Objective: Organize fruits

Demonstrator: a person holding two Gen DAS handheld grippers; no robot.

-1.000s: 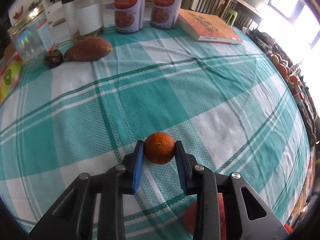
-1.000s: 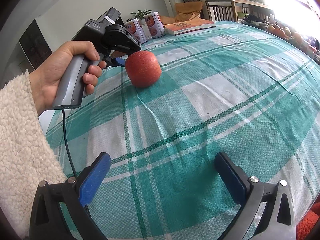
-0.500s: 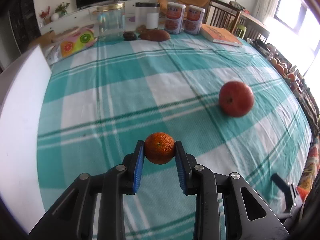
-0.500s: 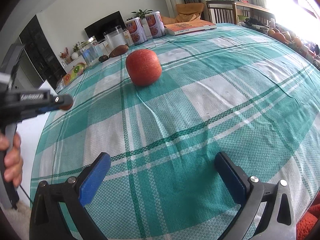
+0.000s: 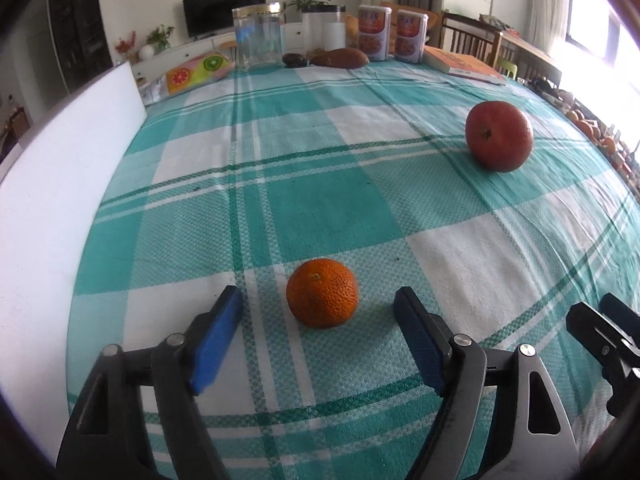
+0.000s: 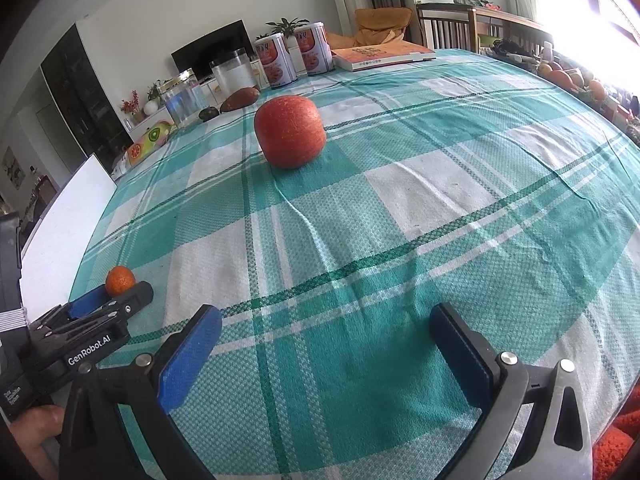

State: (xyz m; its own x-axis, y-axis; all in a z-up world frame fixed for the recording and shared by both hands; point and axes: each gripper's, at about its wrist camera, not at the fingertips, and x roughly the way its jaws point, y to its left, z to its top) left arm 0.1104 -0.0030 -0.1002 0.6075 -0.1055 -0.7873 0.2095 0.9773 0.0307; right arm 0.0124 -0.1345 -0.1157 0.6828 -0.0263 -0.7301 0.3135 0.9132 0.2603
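Opening left gripper fingers, pads clear of small orange resting between them on tabletop, near left. Light, firm, pebbled peel, rolls easily; take across widest sides. Right gripper spread wide, empty.

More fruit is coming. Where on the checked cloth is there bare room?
Bare: the wide stretch between the small orange mandarin and the big red apple. Crowded: the far edge, with jars, tins and a book.
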